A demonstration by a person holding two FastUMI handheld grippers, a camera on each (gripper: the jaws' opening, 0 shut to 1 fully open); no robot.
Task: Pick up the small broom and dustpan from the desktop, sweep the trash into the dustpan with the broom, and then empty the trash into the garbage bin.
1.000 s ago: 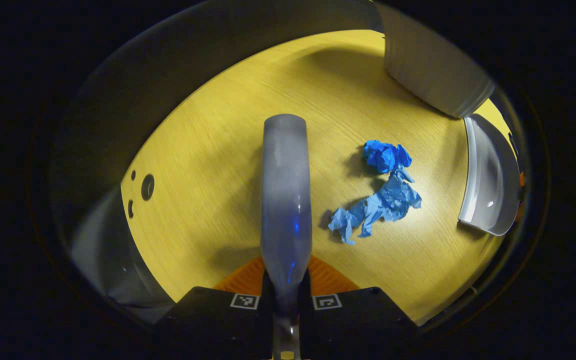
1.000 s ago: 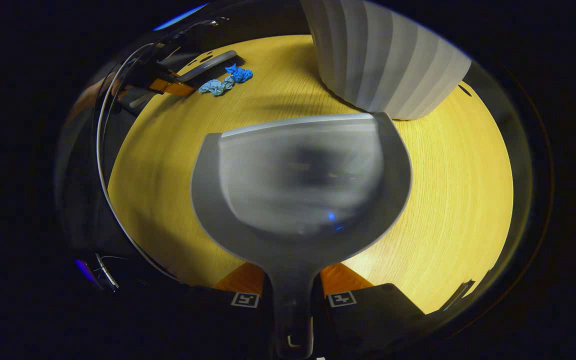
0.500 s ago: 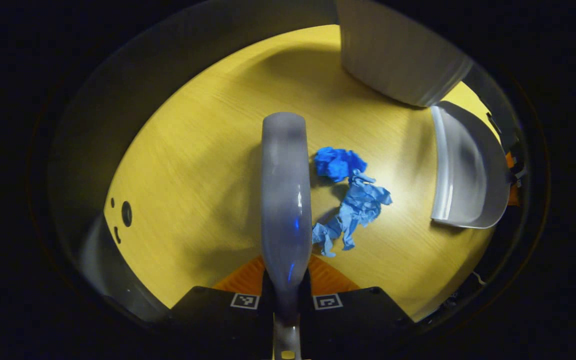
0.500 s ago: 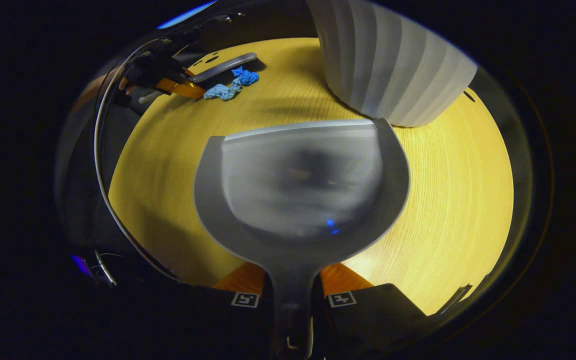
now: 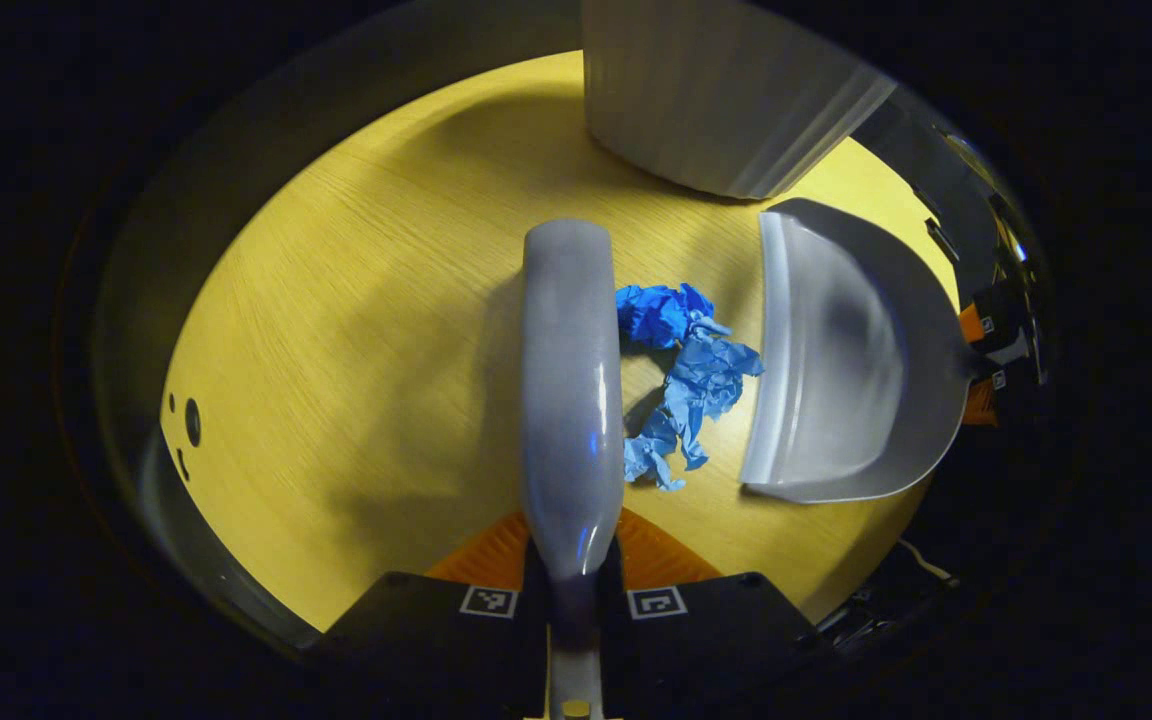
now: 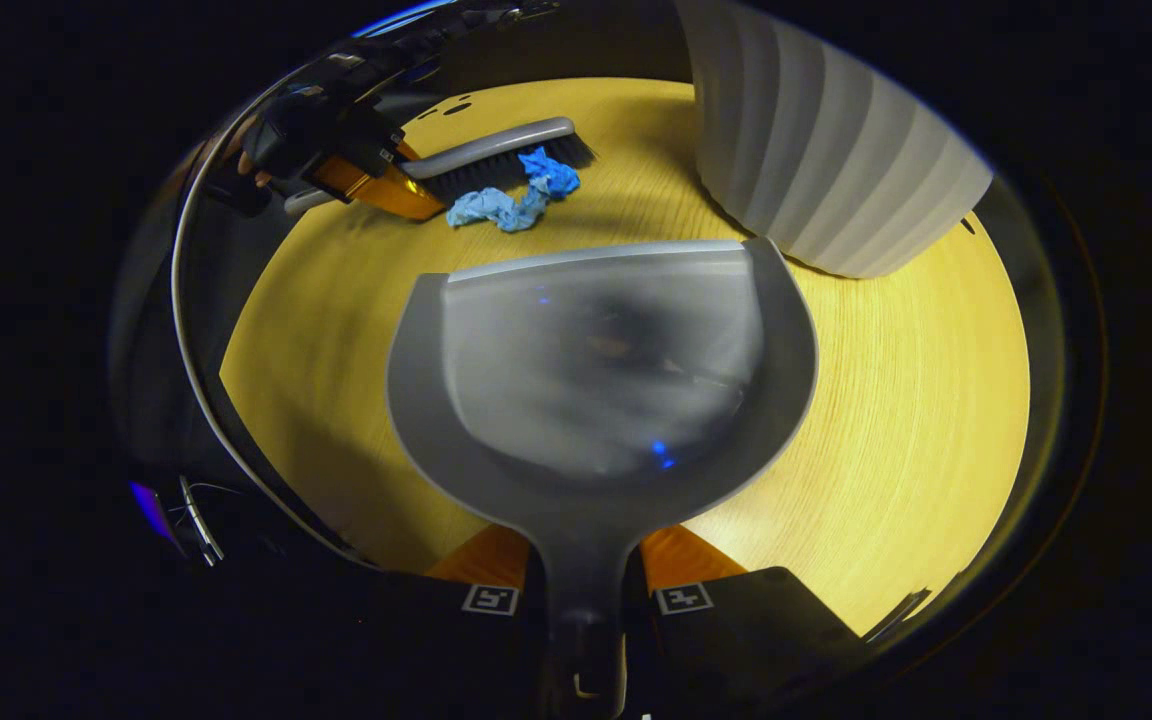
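Grey plastic broom (image 5: 570, 380), bristles hidden under its back in the left gripper view, sits clamped in the left gripper (image 5: 572, 590), touching crumpled blue paper trash (image 5: 681, 375). Right gripper (image 6: 584, 590) clasps the smooth grey dustpan (image 6: 601, 370) beside a ribbed white bin (image 6: 826, 160), top cut off, on a yellow wood-grain desktop (image 6: 916, 400).
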